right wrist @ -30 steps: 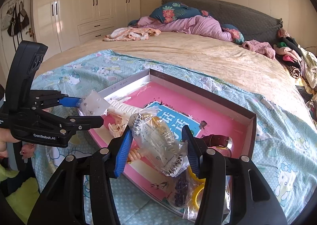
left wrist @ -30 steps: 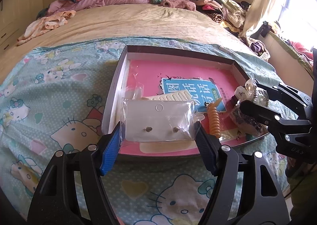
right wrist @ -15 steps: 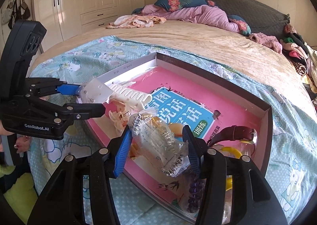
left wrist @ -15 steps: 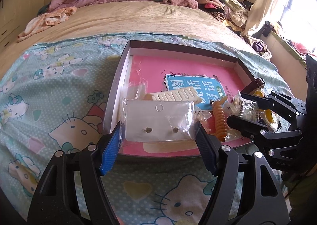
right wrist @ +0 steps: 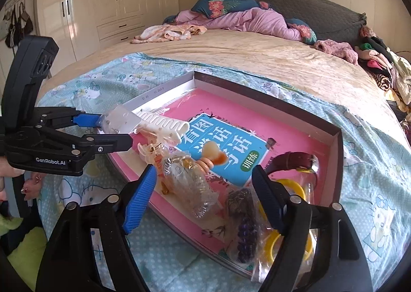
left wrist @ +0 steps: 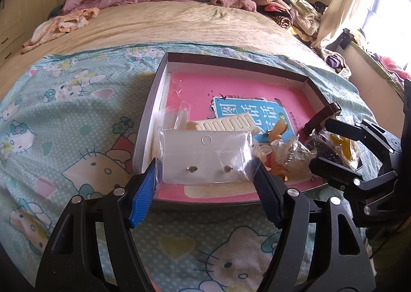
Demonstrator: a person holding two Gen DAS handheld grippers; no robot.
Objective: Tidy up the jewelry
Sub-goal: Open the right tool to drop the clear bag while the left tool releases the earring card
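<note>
A shallow box (left wrist: pixel 164 71) with a pink book inside lies on the bed; it also shows in the right wrist view (right wrist: pixel 336 138). My left gripper (left wrist: pixel 205 176) is shut on a clear bag with an earring card (left wrist: pixel 205 158), held over the box's near left corner; this gripper also shows in the right wrist view (right wrist: pixel 113 127). My right gripper (right wrist: pixel 205 189) is open above a clear bag of metal jewelry (right wrist: pixel 190 181) that lies in the box, its jaws apart from the bag. The right gripper also shows in the left wrist view (left wrist: pixel 321 145).
In the box lie a white comb (right wrist: pixel 164 122), an orange spiral hair tie (right wrist: pixel 210 158), a bag of dark beads (right wrist: pixel 244 217), yellow rings (right wrist: pixel 290 184) and a dark strap (right wrist: pixel 292 158). A Hello Kitty sheet (left wrist: pixel 77 125) covers the bed. Clothes are piled at the headboard.
My right gripper has opened and let go of the bag of metal jewelry, which now lies in the box. My left gripper still holds the earring bag in the same place.
</note>
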